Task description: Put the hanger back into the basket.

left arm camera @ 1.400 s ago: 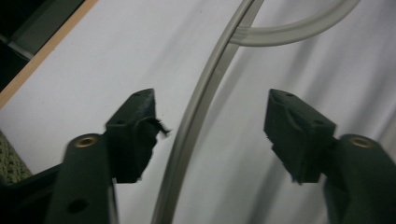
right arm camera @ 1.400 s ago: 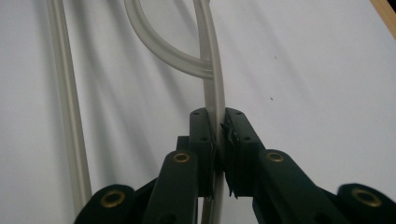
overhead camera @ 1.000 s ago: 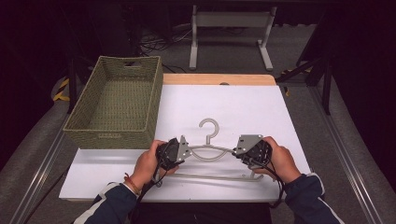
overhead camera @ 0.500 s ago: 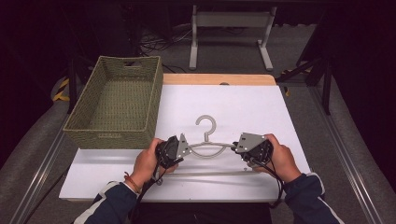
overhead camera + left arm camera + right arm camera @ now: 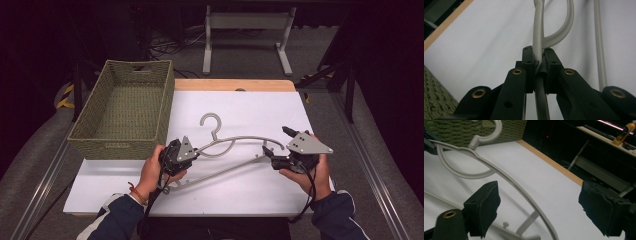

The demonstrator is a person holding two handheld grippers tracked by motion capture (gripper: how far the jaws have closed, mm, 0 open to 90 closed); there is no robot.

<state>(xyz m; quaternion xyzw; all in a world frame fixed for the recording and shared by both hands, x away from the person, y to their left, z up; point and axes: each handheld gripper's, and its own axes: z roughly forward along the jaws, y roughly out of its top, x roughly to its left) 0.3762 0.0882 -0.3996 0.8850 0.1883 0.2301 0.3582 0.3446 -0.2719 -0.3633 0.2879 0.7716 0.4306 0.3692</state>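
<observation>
A grey hanger [image 5: 235, 139] lies slanted across the white table [image 5: 250, 105], its hook [image 5: 212, 121] pointing to the far side. My left gripper [image 5: 194, 149] is shut on the hanger's left shoulder; the left gripper view shows the grey arm [image 5: 538, 30] pinched between the jaws of that gripper [image 5: 539, 58]. My right gripper [image 5: 274, 139] stands at the hanger's right end. Its jaws have just been opening. In the right gripper view the hanger's arm [image 5: 499, 173] runs through the wide gap of the gripper [image 5: 544, 207], and neither pad [image 5: 484, 203] touches it.
A green woven basket [image 5: 120, 145] stands at the table's left side, close to my left hand. A wooden strip [image 5: 235, 85] borders the table's far edge. Behind it a metal stand [image 5: 247, 22] rises from the dark floor.
My right gripper has opened off the hanger's right shoulder and shifted to the right. The hanger has turned from level to slanted. The left gripper keeps its grip in place.
</observation>
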